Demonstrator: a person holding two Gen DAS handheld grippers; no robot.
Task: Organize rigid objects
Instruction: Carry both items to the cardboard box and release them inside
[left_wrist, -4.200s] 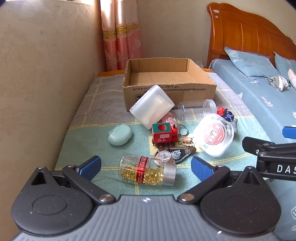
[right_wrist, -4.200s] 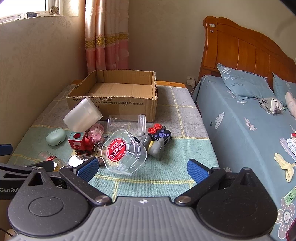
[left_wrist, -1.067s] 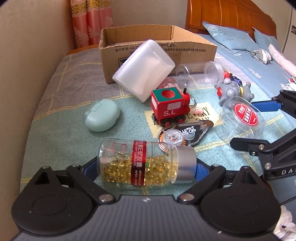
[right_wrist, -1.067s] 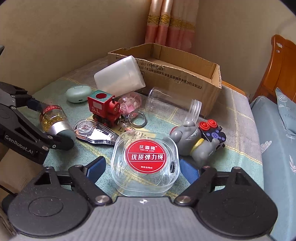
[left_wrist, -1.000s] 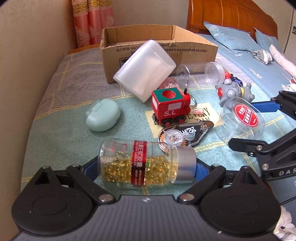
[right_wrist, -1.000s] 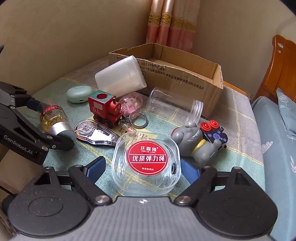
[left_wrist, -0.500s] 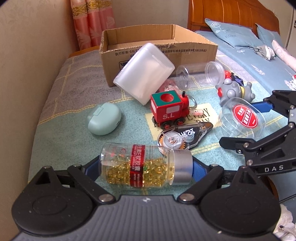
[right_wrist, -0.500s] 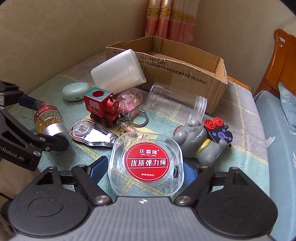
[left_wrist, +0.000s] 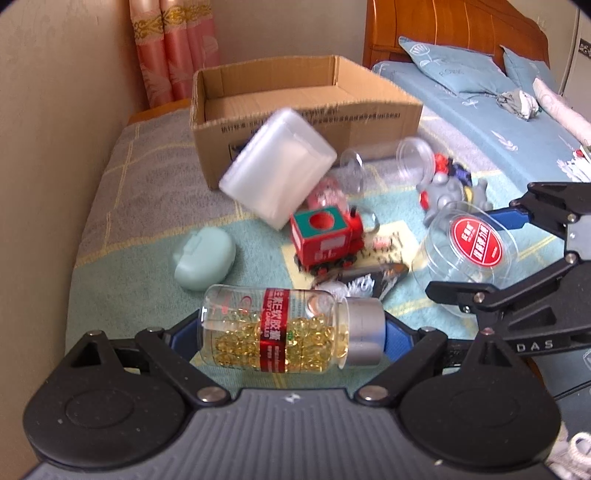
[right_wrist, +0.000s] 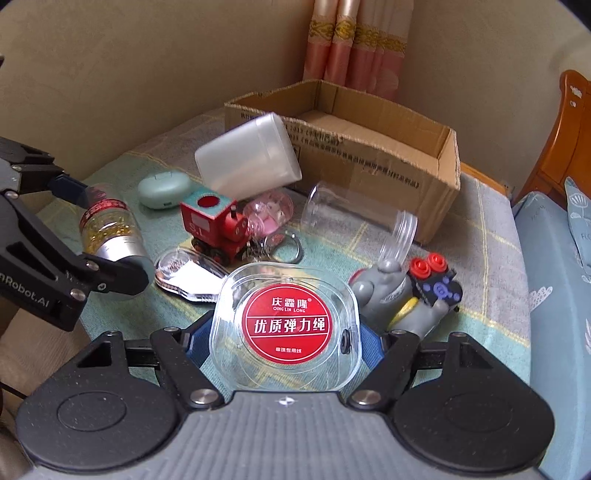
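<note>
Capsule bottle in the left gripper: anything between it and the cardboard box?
Yes. Between the capsule bottle and the cardboard box stand the red toy train and the frosted white container propped against the box's front wall.

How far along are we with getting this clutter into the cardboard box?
Nothing looks packed: the visible part of the cardboard box is bare. In hand: the left hand-held gripper clamps the capsule bottle, lifted off the cloth; the right hand-held gripper, jaws just closing, squeezes the clear red-labelled case. Left: toy train, mint case, frosted tub, clear jar, grey toy.
</note>
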